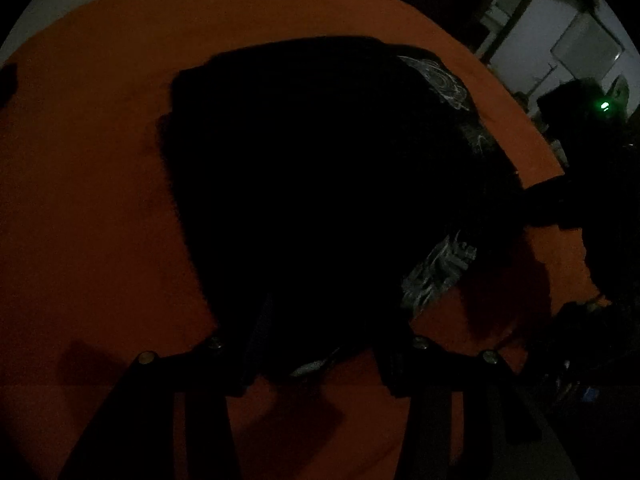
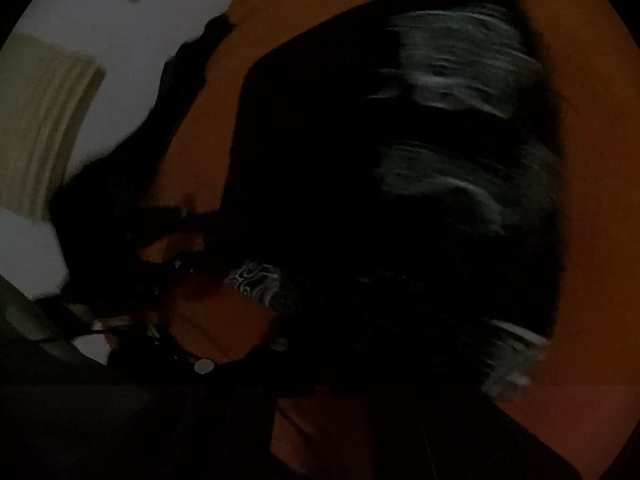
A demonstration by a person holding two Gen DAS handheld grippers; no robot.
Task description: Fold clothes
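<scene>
Below, each entry is placed relative to the shirt.

Shirt (image 1: 320, 168): black, with pale print; lies spread on the orange tabletop (image 1: 88, 152). From the left view it looks partly folded, with print showing only along its right edge.

Left tongs (image 1: 320, 364): at the shirt's near hem, pointing steeply down. The fingers stand apart on either side of the hem. Whether they clamp cloth cannot be told; the picture is too dark there.

Right tongs (image 2: 344, 360): at the shirt's near right corner, by the printed flap. Closed together. Dark cloth covers the tips, so a pinch on the shirt is likely but not visible.

Long axis: judged to run away from both tongs, from near hem to far edge.

Key relation: the whole shirt lies ahead of both tongs, which stand side by side along its near edge. Neither is clearly nearer.

Judged step: carrying the near edge towards the far edge to make a fold.

Risk: the dark cloth hides whether either grip holds.
</scene>
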